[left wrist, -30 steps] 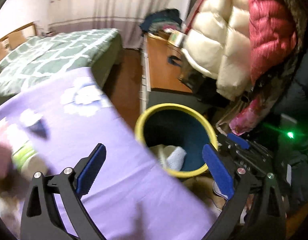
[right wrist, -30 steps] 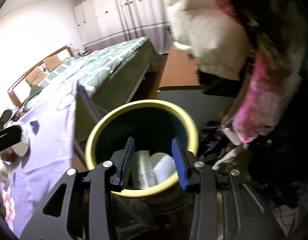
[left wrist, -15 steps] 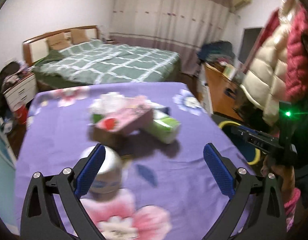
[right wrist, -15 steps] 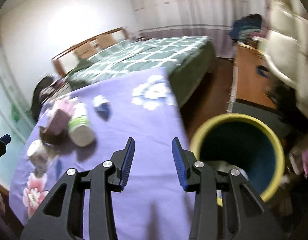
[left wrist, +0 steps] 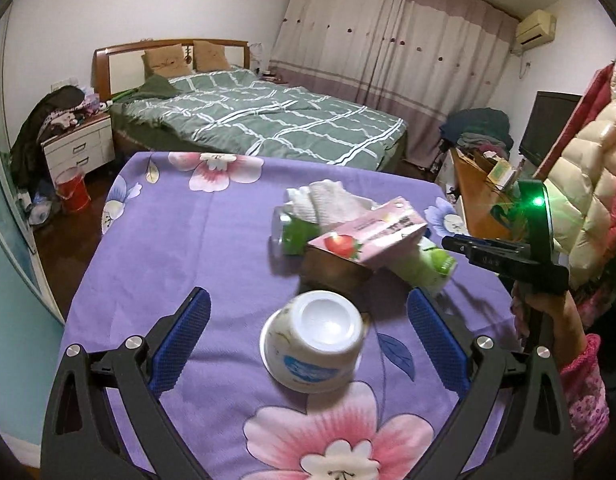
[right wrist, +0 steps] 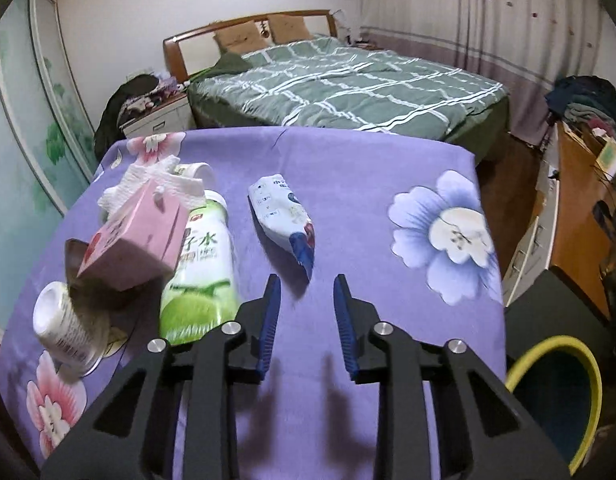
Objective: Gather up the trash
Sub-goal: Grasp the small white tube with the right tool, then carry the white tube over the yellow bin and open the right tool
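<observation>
Purple flowered cloth is spread over the table, and the whole scene is laid out upon it. Over its near edge the left gripper is held with its jaws spread wide and nothing gripped, though an overturned white paper cup is framed between the blue pads without being touched. Just beyond that cup, a pink strawberry carton is seen tilted, propped on a brown object and leaning across a green drink bottle. Behind the carton, crumpled white tissue is piled against a second green-labelled container. To the right of the carton the right gripper is held out over the cloth by a hand in a pink patterned sleeve. Its jaws have just been closing; now they are set to a narrow gap, and nothing is caught between them. In the right wrist view, a white and blue snack pouch is found lying flat on the cloth just ahead of those fingertips, beside the bottle but apart from it. Off the table's right corner, lower down on the floor, a yellow-rimmed bin is stood with its dark inside showing. Past the far edge of the cloth, a bed with a green checked cover is made out, with long curtains hung behind it and a wooden desk set along the right-hand wall.
</observation>
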Available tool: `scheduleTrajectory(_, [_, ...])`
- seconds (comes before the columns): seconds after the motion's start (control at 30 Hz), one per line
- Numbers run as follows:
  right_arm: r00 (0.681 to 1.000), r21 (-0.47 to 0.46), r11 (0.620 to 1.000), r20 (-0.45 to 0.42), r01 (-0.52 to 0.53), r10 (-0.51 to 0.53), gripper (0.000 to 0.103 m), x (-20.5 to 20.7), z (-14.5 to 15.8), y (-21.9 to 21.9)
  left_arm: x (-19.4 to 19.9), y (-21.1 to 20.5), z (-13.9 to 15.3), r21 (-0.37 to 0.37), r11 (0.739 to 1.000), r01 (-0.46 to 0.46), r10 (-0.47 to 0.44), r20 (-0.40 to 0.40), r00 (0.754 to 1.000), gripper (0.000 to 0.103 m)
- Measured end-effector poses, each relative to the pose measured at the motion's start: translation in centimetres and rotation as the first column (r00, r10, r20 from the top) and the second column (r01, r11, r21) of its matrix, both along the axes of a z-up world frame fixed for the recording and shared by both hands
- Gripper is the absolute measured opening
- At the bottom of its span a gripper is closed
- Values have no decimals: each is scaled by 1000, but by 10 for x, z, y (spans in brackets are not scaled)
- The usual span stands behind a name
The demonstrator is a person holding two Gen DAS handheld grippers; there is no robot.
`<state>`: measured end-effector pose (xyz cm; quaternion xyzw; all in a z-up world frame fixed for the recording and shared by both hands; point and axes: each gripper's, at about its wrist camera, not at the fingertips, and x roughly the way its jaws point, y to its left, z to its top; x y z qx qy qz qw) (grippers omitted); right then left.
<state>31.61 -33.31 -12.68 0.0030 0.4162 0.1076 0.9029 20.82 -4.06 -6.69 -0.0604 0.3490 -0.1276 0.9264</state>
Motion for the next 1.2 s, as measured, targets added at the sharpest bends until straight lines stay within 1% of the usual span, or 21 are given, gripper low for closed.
scheduleTrajectory(0.17, [999,0,1000,-25,-22,22,25,14,-6,5,16,1,-6,-17,1000,-2,2,-6,1000,97])
scheduleTrajectory(0.37, [998,-13,999,-47,-38,38,25,32,-13,12,21,-5,-12,-20,1000,5,-6,-18,1000,97])
scheduleTrajectory(0.4, [998,-12,999,-51,-38,37,21,33,-14,12,20,-6,-11,-20,1000,6,-6,-20,1000,97])
scheduleTrajectory(0.43, [998,-8,999,-62,-35,34,6,36,-16,12,20,-6,-12,-20,1000,7,-7,-22,1000,97])
scheduleTrajectory(0.5, [998,-11,1000,-55,-25,24,3,36,-15,10,20,-7,-13,-19,1000,8,-8,-22,1000,97])
scheduleTrajectory(0.57, [999,-7,1000,-49,-20,19,2,32,-13,7,19,-7,-13,-20,1000,6,-7,-22,1000,97])
scheduleTrajectory(0.73, [1000,21,999,-8,24,-24,2,10,2,-7,17,-8,-13,-25,1000,15,-15,-15,1000,97])
scheduleTrajectory(0.97, [990,84,988,50,130,-135,2,-41,24,-41,5,-19,-11,-26,998,51,-52,-4,999,97])
scheduleTrajectory(1.07, [978,104,976,66,192,-199,2,-72,27,-60,0,-24,-11,-23,997,71,-71,-6,997,97])
scheduleTrajectory(1.13, [965,107,964,76,244,-252,2,-96,27,-75,-4,-28,-12,-23,996,83,-84,-9,996,97])
scheduleTrajectory(1.2, [944,110,945,82,309,-318,2,-121,25,-94,-7,-31,-11,-21,996,91,-91,-10,996,97])
